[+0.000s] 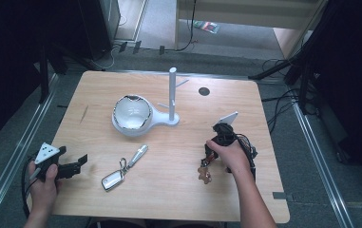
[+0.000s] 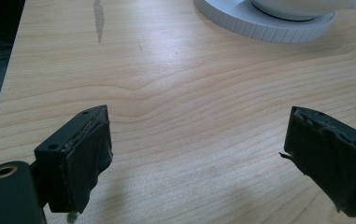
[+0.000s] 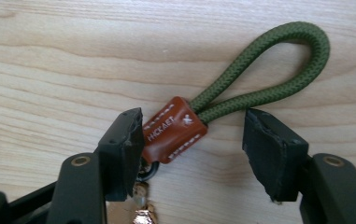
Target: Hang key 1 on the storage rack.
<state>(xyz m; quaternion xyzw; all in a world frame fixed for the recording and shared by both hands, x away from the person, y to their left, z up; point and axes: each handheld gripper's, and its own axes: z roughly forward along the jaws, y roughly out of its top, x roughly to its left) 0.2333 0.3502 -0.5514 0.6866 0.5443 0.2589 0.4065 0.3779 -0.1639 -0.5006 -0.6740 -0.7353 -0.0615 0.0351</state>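
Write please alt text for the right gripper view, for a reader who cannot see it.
The right gripper stands open around a brown leather tab on a green cord loop, which lies on a light wooden table. One jaw touches the tab; the other stands clear.

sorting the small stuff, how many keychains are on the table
2. A silver car key fob with its metal clip lies front-left of centre, below the white stand. A brown leather keychain with a green cord loop lies at front right, between the right gripper's open jaws.
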